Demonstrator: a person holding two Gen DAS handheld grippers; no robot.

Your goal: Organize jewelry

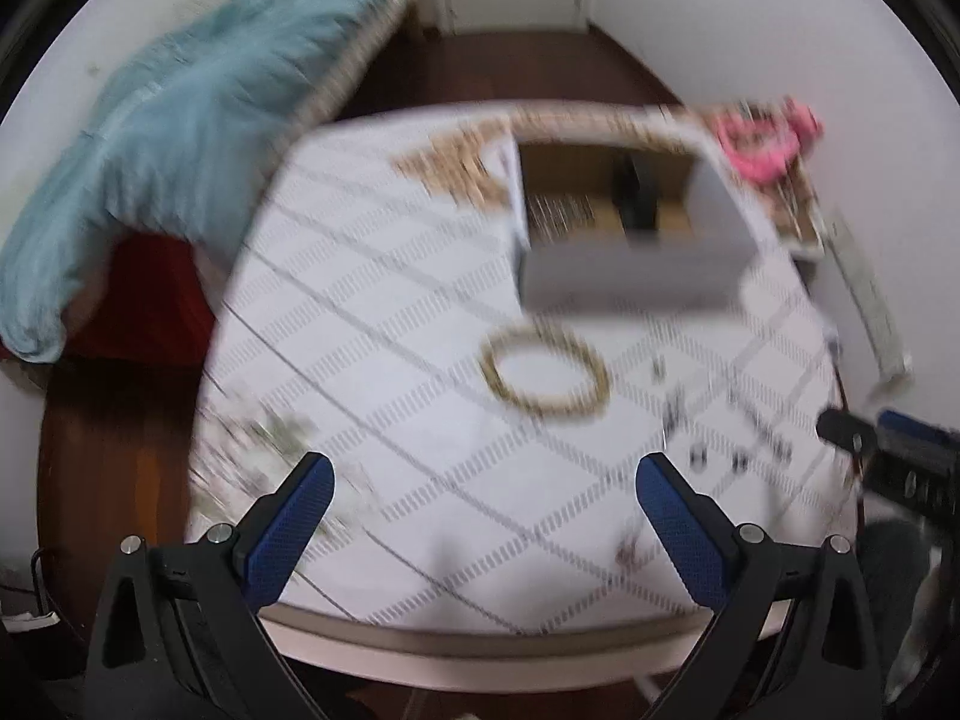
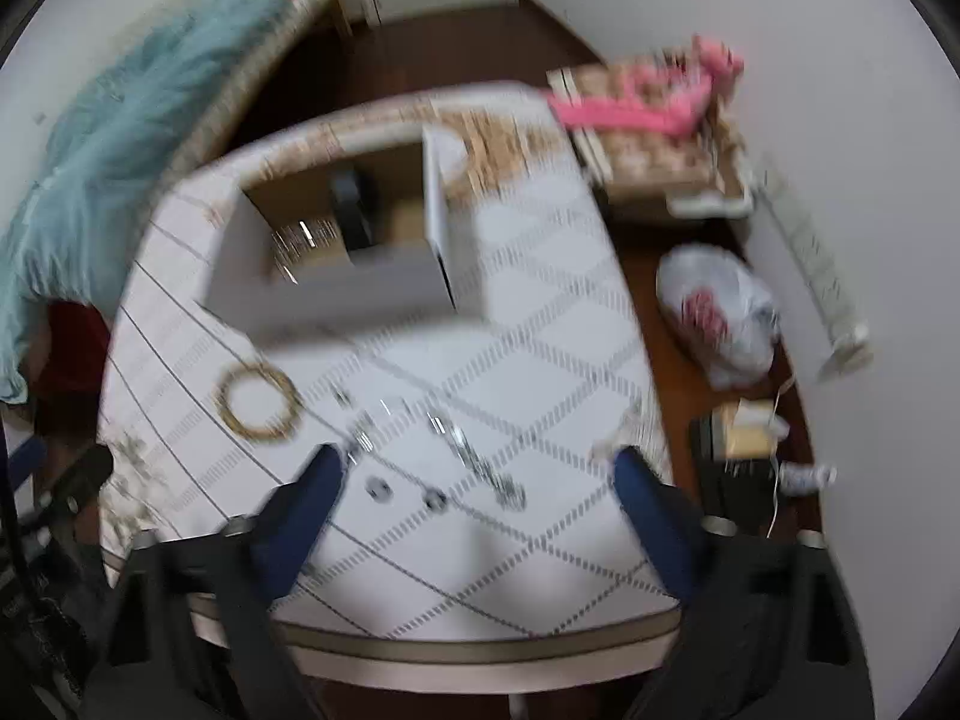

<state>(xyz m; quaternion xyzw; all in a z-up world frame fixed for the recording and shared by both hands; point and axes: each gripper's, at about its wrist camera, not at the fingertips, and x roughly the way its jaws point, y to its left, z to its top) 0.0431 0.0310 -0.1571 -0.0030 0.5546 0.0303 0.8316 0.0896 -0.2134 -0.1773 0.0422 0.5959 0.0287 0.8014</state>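
Below both claws the jewelry lies loose on the desk (image 2: 540, 540) — left claw (image 1: 483, 471) wide and empty, right claw (image 2: 477, 459) wide, empty, over small silver pieces (image 2: 480, 468). Farther on, the gold bracelet (image 1: 543, 373), then the open box (image 1: 630, 222), seemingly partly filled — sorting looks barely begun. Desk edges drop to floor on both sides; the middle is open.

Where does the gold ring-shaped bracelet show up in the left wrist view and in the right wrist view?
Left wrist view: gold bracelet lies right of centre on the patterned cloth, just below the white box.
Right wrist view: gold bracelet lies left of centre, below the box's left corner.
Shared landmark: the white box, open-topped, with a dark object inside.
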